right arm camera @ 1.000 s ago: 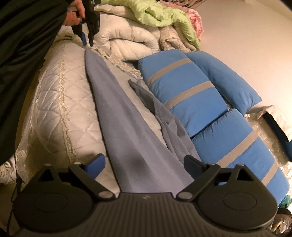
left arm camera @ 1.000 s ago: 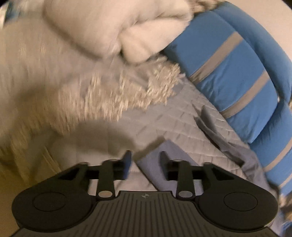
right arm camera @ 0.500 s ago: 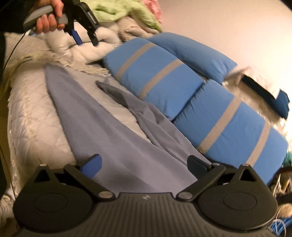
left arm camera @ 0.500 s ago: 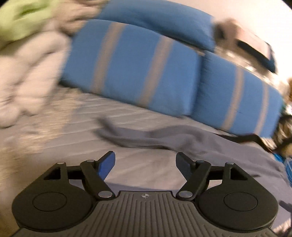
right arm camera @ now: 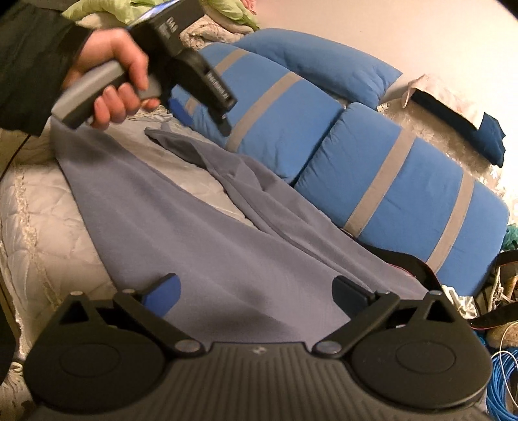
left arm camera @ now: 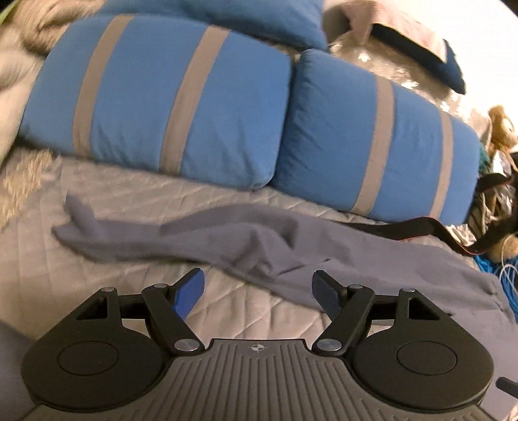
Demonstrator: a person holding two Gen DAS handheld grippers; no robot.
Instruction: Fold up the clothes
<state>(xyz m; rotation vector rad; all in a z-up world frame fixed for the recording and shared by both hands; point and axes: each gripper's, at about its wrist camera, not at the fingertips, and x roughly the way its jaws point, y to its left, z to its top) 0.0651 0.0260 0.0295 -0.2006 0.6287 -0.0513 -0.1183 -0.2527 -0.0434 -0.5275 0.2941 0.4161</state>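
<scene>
A grey-blue garment (right arm camera: 194, 226) lies stretched along the quilted bed (left arm camera: 113, 291), with one long crumpled strip (left arm camera: 246, 239) running beside the pillows. In the left wrist view my left gripper (left arm camera: 257, 278) hovers open just short of that strip, nothing between its fingers. The right wrist view shows the same left gripper (right arm camera: 200, 118) in a person's hand (right arm camera: 113, 71), above the garment's far end. My right gripper (right arm camera: 255, 285) stands wide open over the garment's near end, not gripping it.
Two blue pillows with grey stripes (left arm camera: 168, 107) (left arm camera: 382, 139) line the far side of the bed. A black strap (left arm camera: 404, 230) lies against the garment's right part. Blue cable (right arm camera: 498, 388) and clutter sit at the right. Bedding is piled at the far left (right arm camera: 97, 13).
My left gripper opened, let go of the garment's far end and swung across the bed toward the pillows and the crumpled strip. The right gripper rolled a little and stayed open.
</scene>
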